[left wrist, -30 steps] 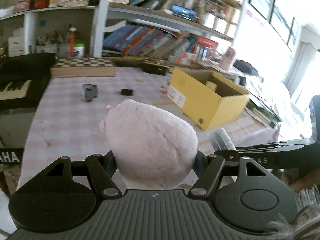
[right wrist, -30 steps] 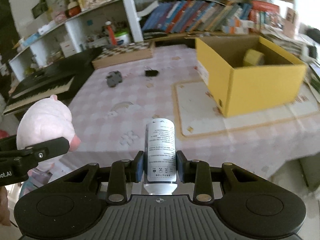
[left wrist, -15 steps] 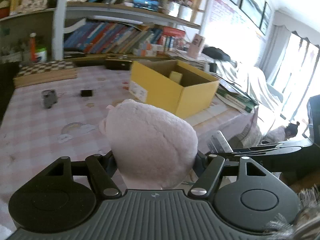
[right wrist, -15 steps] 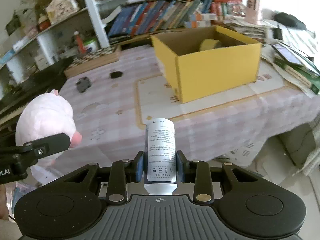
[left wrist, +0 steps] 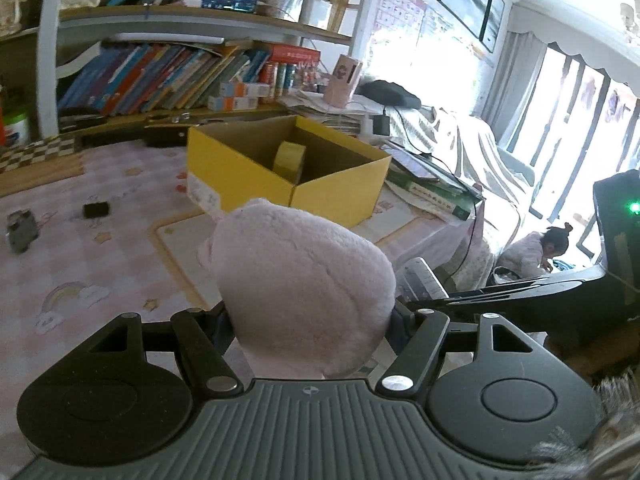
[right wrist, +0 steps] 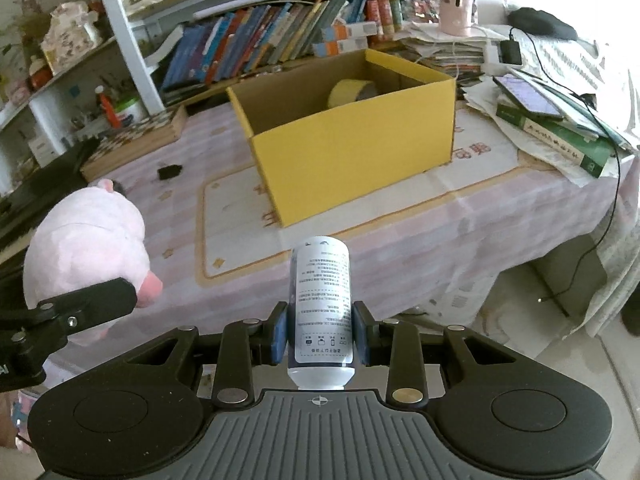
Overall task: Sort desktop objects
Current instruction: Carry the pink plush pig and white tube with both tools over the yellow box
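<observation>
Yellow cardboard now fills the middle of both views: the box [right wrist: 352,136] sat off to the right a second ago, and I have swung both claws round to face it. My left claw [left wrist: 310,320] keeps its half-open squeeze on the plush [left wrist: 300,280], pads sunk into its sides. My right claw [right wrist: 320,332] stays clamped tight on the bottle [right wrist: 320,300], which stands upright between the pads. Neither grip has shifted during the swing. Both things hang off the near edge of the worktop [right wrist: 400,232], well short of the box, whose open top shows a tape roll [right wrist: 348,92] already inside. I judge the pickup finished and the carry under way; what remains is to bring each claw over the rim and let go. A clip [left wrist: 96,210] and a small grey thing [left wrist: 22,232] lie on the far left, unsorted.
</observation>
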`<state>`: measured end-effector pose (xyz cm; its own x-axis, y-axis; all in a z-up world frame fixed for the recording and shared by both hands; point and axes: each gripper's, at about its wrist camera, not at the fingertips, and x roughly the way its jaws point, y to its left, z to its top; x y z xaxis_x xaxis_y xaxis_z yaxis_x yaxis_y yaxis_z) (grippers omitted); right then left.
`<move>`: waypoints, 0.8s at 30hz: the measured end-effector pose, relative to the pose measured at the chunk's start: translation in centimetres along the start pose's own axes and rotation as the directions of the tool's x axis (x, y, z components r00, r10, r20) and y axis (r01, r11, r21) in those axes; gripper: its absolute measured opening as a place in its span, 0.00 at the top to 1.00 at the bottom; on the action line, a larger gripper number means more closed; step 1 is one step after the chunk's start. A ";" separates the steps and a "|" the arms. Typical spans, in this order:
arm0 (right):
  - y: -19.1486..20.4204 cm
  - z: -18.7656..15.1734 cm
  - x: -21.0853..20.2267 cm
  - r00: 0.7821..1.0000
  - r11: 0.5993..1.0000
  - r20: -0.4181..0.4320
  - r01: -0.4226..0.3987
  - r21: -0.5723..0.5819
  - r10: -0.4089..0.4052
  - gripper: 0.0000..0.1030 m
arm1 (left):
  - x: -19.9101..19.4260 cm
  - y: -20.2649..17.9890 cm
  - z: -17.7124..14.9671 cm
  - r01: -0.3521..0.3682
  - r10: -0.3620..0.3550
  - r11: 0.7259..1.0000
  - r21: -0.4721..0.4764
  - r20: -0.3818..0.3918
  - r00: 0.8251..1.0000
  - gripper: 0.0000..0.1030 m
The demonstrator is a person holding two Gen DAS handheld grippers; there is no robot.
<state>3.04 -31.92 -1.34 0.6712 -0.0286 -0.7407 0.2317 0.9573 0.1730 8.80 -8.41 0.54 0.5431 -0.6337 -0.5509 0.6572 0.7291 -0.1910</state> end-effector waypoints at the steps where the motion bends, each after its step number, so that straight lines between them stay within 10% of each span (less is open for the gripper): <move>1: -0.4 0.4 0.2 1.000 1.000 0.000 0.000 -0.003 0.000 0.68 | 0.5 -0.3 0.3 0.004 -0.004 1.000 0.004 0.002 1.000 0.34; 24: -7.7 13.5 2.8 0.985 0.990 0.140 -0.080 -0.116 0.096 0.68 | 10.0 -4.8 11.9 -0.032 0.022 0.998 0.056 0.160 0.987 0.34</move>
<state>12.61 -43.29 4.03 0.7826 0.0237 -0.6221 0.0936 0.9834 0.1553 17.26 -21.27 5.59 0.6342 -0.6506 -0.4179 0.6679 0.7332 -0.1278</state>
